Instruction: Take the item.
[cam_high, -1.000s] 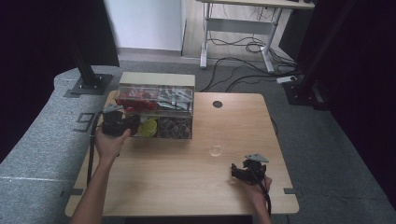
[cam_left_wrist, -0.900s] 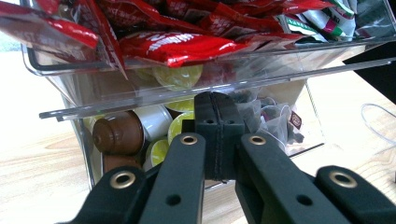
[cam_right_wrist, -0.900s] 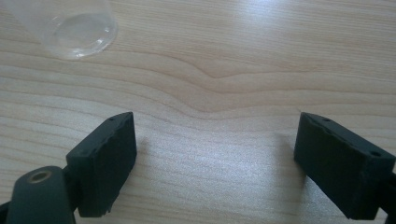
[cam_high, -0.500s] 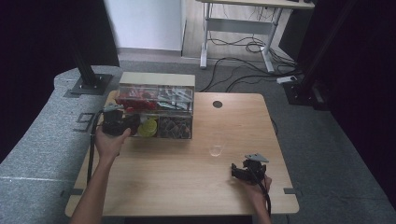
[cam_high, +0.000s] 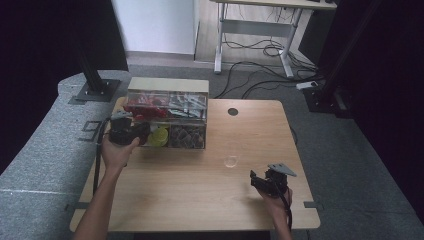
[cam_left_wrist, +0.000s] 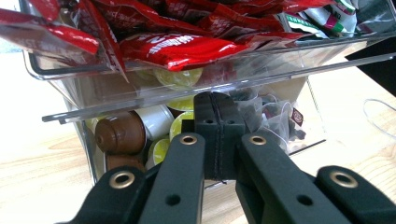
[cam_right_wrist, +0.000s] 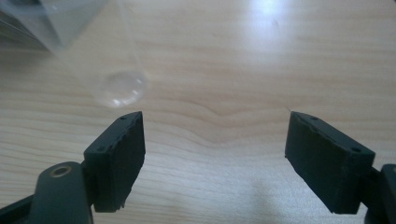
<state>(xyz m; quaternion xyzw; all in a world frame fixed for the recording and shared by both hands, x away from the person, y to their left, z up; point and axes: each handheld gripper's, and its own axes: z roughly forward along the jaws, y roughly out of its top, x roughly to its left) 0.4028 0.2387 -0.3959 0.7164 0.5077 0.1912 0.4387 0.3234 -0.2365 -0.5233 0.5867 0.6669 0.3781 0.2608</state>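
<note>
A clear two-tier organizer box (cam_high: 167, 119) stands at the table's back left. Its upper tray holds red packets (cam_left_wrist: 182, 46). The lower one holds brown, white and yellow capsules (cam_left_wrist: 122, 133) and tea bags (cam_left_wrist: 275, 114). My left gripper (cam_high: 141, 133) is shut with nothing in it, its pads (cam_left_wrist: 218, 126) pressed together right in front of the lower tray's capsule section. My right gripper (cam_high: 255, 180) hovers low over the table near the front right, pointing left. Its jaws (cam_right_wrist: 212, 123) stand open and have just been closing a little, with bare wood between them. A small clear glass (cam_right_wrist: 122, 88) stands just beyond its left pad.
The wooden table (cam_high: 200, 200) has a round cable hole (cam_high: 233, 111) at the back. The clear glass (cam_high: 231, 161) stands mid-table, to the right of the box. Grey carpet, black stands and cables surround the table.
</note>
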